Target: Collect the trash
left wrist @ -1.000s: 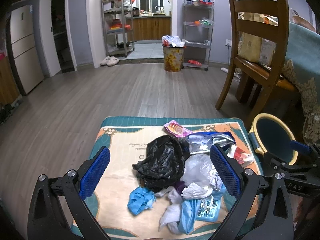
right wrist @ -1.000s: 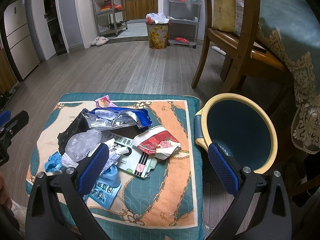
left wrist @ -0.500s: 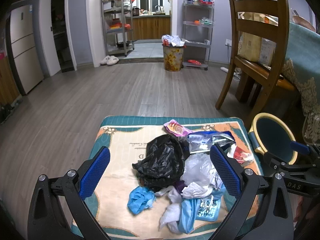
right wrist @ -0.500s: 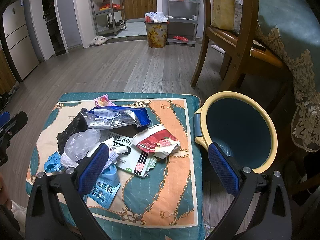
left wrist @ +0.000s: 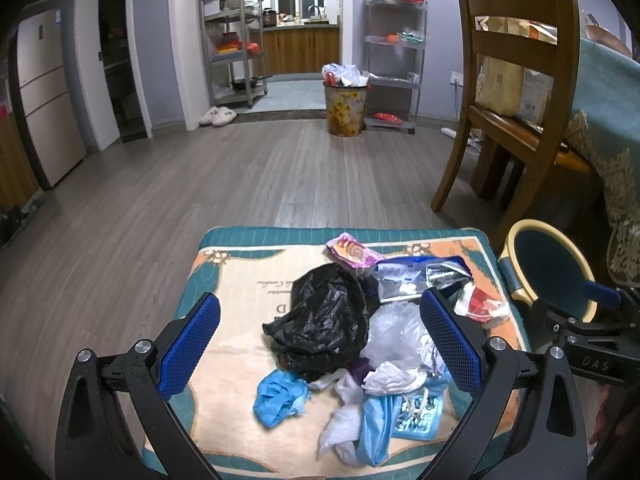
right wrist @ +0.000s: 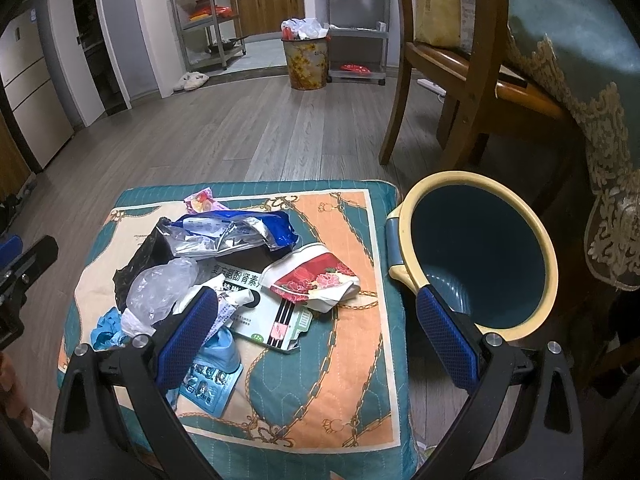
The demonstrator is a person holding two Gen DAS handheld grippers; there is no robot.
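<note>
Both grippers wide open, holding nothing: left gripper [left wrist: 320, 344] above the trash [left wrist: 360, 336] heaped on the cushion [right wrist: 352, 360], right gripper [right wrist: 316, 336] between the heap and the bin [right wrist: 480, 256] just beside the cushion

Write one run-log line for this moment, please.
left gripper: open, empty | right gripper: open, empty | trash pile: on cushion | bin: beside cushion, nothing visible inside

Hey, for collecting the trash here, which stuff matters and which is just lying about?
For the job:
- crumpled black plastic bag
- red-flowered white wrapper
- blue foil snack packet
- blue bin with yellow rim
- patterned teal cushion under the litter

Lying about:
- brown wooden chair
- full flowered bin far off
- white slippers
</note>
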